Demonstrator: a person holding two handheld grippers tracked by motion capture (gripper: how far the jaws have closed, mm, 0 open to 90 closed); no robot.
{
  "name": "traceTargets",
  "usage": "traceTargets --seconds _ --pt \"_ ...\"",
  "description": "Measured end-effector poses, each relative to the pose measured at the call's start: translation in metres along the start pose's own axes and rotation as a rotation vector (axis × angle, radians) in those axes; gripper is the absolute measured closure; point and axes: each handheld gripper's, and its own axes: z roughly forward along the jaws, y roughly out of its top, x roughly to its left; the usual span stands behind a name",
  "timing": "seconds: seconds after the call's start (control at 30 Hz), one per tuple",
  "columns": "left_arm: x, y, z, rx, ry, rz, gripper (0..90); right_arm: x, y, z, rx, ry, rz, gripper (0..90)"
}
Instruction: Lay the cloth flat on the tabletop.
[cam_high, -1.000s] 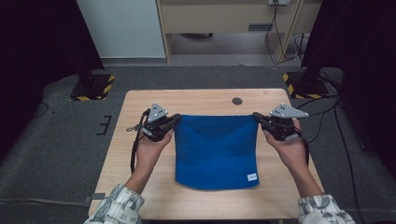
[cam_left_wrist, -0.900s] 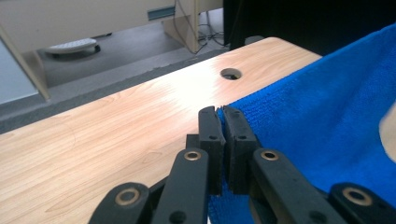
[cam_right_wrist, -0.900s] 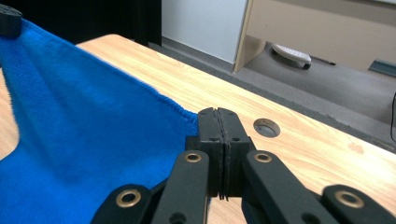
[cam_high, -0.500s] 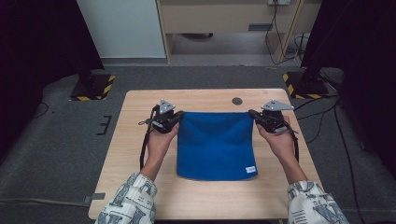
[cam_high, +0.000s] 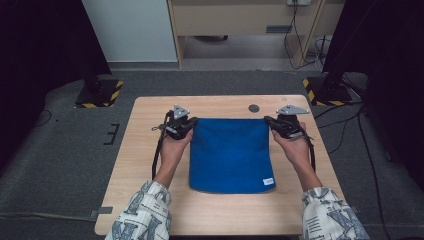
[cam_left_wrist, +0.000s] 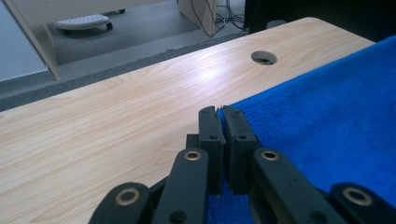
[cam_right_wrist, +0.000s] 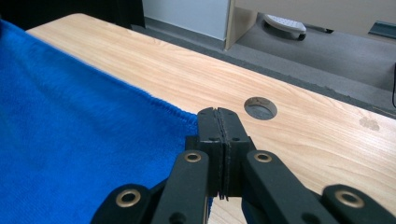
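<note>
Grey carpet (cam_high: 75, 150) surrounds the wooden table (cam_high: 220, 105); beyond it, a pale cabinet (cam_high: 240, 20) (cables beside) and hazard-striped stand bases (cam_high: 99, 95).

Wooden table (cam_high: 150, 150) (round hole (cam_high: 254, 108) near far edge); blue cloth (cam_high: 230, 155) flat on it.

Lab recording bay: wooden table (cam_high: 150, 150) on grey carpet (cam_high: 60, 150), black curtains (cam_high: 40, 45), hazard-striped stand bases (cam_high: 97, 95), trailing cables (cam_high: 295, 35).
</note>
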Motion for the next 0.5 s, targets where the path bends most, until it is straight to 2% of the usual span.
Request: traceTargets --seconds 0.1,0.27,0.4,0.5 --pt "0.002 0.000 -0.001 -0.002 0.004 -0.004 87.1 0.002 0.003 -0.001 -0.013 0.003 -0.002 89.5" --pt "0.001 0.002 0.000 0.002 0.005 -0.005 87.1 0.005 0.006 0.003 -0.003 -0.004 -0.011 89.5" --pt "0.006 0.002 0.008 0.014 0.003 -0.011 87.1 0.002 0.009 0.009 0.008 -0.013 0.012 89.5" --pt "0.011 0.001 0.018 0.028 0.003 -0.028 87.1 0.001 0.008 0.017 0.040 -0.024 0.022 89.5"
